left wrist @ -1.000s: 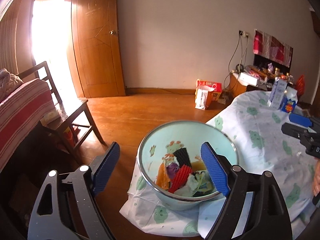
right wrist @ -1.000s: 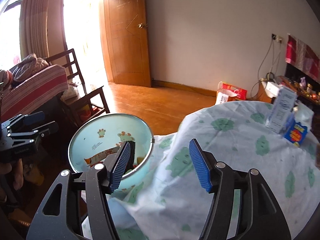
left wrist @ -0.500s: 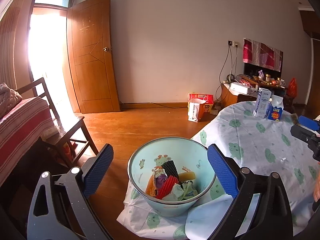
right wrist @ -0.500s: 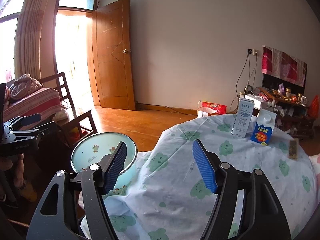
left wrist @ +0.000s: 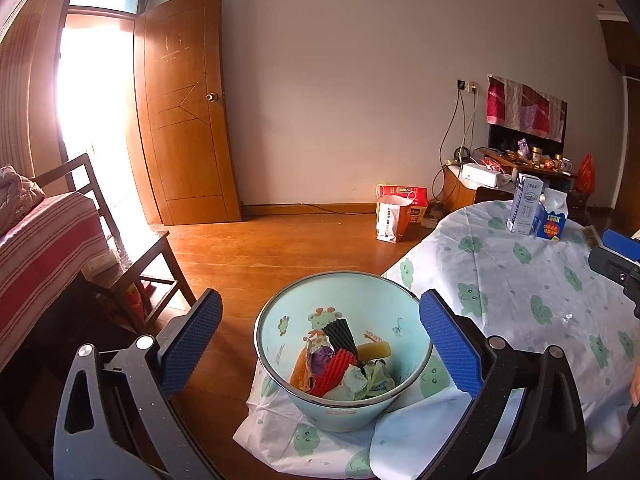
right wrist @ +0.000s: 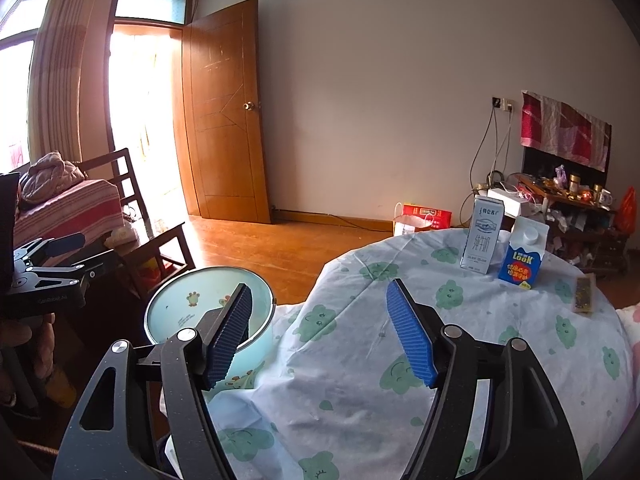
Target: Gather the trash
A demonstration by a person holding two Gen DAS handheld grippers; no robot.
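The pale blue bin (left wrist: 344, 356) stood at the near edge of the worktop (left wrist: 520, 280), already holding crumpled wrappers and corrugated scraps (left wrist: 340, 368), so most of the collecting looked done. What seemed left were the two cartons: a tall milk carton (right wrist: 482, 236) and a blue juice carton (right wrist: 524, 258) standing side by side at the far edge, with a small flat packet (right wrist: 584, 294) near them. The left gripper (left wrist: 320, 344) and right gripper (right wrist: 320, 332) both had jaws apart and held nothing.
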